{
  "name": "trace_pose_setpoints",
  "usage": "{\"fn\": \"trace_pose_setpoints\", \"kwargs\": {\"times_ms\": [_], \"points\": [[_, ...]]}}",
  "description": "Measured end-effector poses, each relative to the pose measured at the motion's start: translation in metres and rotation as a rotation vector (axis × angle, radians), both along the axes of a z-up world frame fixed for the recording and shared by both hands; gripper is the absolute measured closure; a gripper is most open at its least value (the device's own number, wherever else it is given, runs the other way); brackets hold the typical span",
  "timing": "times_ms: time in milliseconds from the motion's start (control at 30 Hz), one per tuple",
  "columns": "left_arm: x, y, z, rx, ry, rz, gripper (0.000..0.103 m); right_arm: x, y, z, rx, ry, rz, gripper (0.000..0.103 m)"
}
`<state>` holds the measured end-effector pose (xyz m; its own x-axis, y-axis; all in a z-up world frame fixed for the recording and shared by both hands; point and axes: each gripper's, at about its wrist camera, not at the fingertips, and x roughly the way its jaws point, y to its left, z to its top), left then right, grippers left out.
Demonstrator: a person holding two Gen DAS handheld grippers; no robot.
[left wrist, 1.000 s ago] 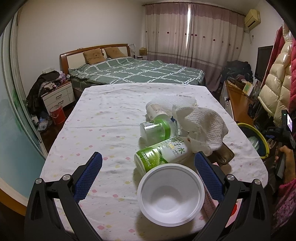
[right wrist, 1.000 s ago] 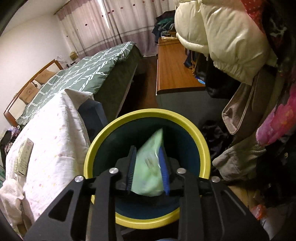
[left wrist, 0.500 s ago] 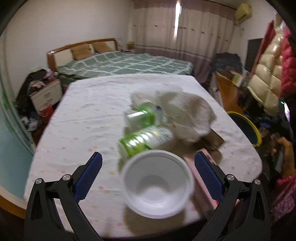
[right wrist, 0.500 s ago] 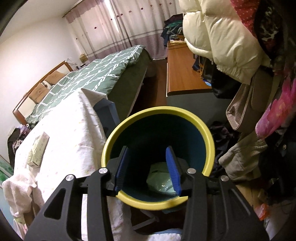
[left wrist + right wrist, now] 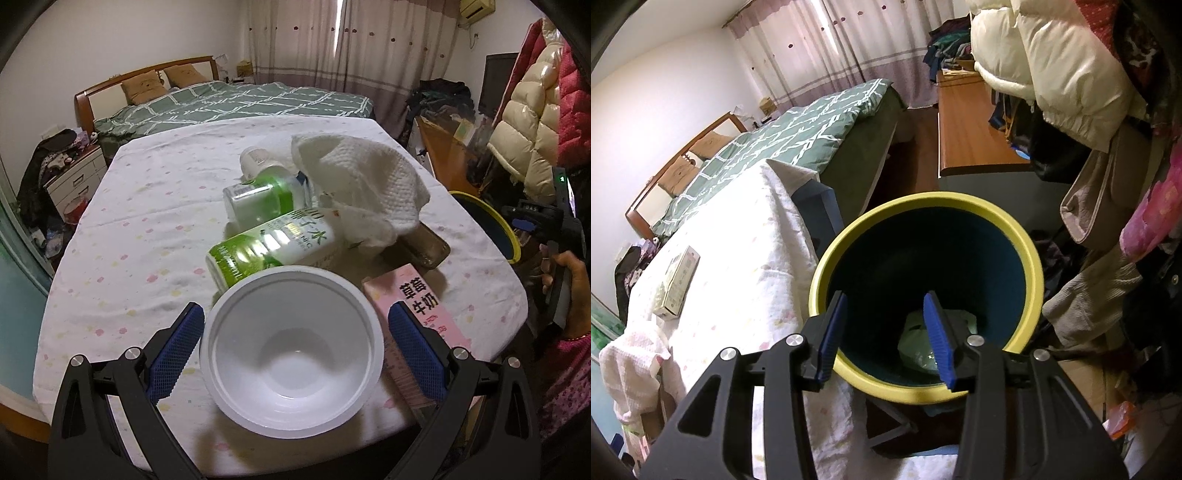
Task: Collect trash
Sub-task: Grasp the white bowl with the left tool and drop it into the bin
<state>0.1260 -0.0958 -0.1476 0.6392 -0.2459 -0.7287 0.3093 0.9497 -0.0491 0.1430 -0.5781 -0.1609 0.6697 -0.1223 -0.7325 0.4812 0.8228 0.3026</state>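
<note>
My left gripper (image 5: 295,314) is open above the table, its blue pads on either side of a white plastic bowl (image 5: 291,354) without pressing on it. Behind the bowl lie a green-labelled bottle (image 5: 269,251), a second bottle (image 5: 266,195), a white cloth (image 5: 369,184) and a pink milk carton (image 5: 424,314). My right gripper (image 5: 884,295) hangs open over the yellow-rimmed bin (image 5: 923,199), nothing between its fingers. A pale green bag (image 5: 916,343) lies at the bin's bottom.
The bin (image 5: 491,221) stands off the table's right edge. A brown tray (image 5: 424,247) sits under the cloth. A small box (image 5: 677,284) lies further along the tablecloth. A wooden desk (image 5: 971,140), hanging coats and a bed surround the table.
The right gripper opened and the green bag dropped from it into the bin. The left gripper sank toward the table, so the white bowl now sits between its fingers.
</note>
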Motion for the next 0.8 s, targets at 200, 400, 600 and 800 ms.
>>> {"fn": "trace_pose_setpoints", "kwargs": {"times_ms": [200, 400, 600, 800], "points": [[-0.001, 0.008, 0.001, -0.007, 0.007, 0.010, 0.005, 0.001, 0.002, -0.002, 0.006, 0.004, 0.004, 0.060], [0.000, 0.005, -0.005, 0.003, 0.026, -0.003, 0.005, 0.002, 0.005, -0.003, 0.010, 0.005, 0.010, 0.057], [0.007, 0.005, -0.014, -0.018, 0.068, -0.002, 0.005, 0.003, 0.007, -0.004, 0.016, 0.004, 0.018, 0.057], [0.006, 0.009, -0.011, -0.042, 0.054, -0.006, 0.010, 0.002, 0.009, -0.003, 0.019, -0.002, 0.023, 0.057]]}}
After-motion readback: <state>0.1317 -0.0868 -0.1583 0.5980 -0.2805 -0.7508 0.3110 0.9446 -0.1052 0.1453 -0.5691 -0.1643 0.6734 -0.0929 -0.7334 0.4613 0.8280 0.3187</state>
